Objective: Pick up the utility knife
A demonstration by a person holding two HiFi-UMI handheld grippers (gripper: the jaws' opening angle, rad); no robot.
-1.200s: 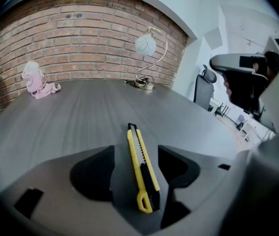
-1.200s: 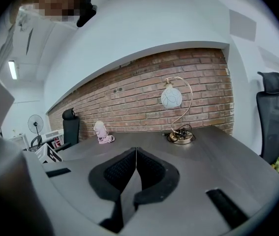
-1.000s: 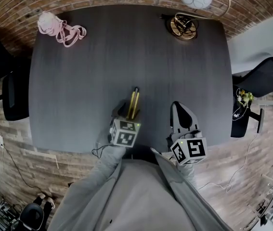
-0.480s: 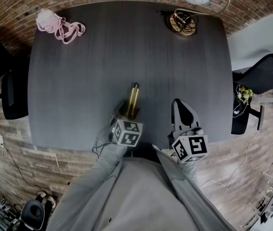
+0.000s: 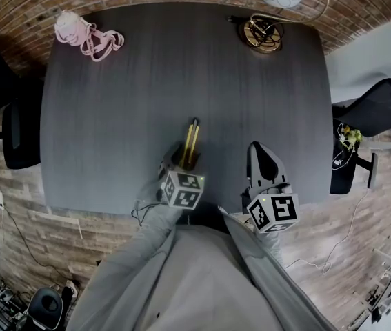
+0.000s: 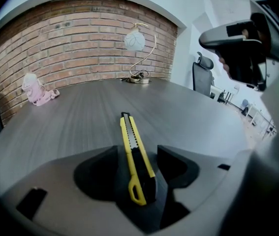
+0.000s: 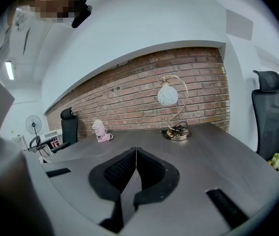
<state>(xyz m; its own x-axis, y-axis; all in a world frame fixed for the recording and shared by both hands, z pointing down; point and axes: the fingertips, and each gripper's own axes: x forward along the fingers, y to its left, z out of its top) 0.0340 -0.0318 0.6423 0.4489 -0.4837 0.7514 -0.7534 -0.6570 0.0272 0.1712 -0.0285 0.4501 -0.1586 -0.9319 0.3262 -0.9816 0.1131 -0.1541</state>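
One likely light, stiff utility knife (image 6: 128,134), pinched at its butt by your left tool (image 6: 138,163); right tool (image 7: 136,156) pressed together

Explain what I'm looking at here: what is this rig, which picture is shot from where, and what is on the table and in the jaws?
There is no robot here: a person holds a two-jaw gripper in each hand. The top-down picture comes from a camera on the person's head. The other two cameras ride on the grippers and look along their jaws. The marker cubes are part of the grippers. In the left gripper view, the left gripper is closed on the yellow utility knife, its blade end pointing away over the dark table. The right gripper is shut with nothing between its jaws. At the table's far edge are a lamp and a pink bundle.
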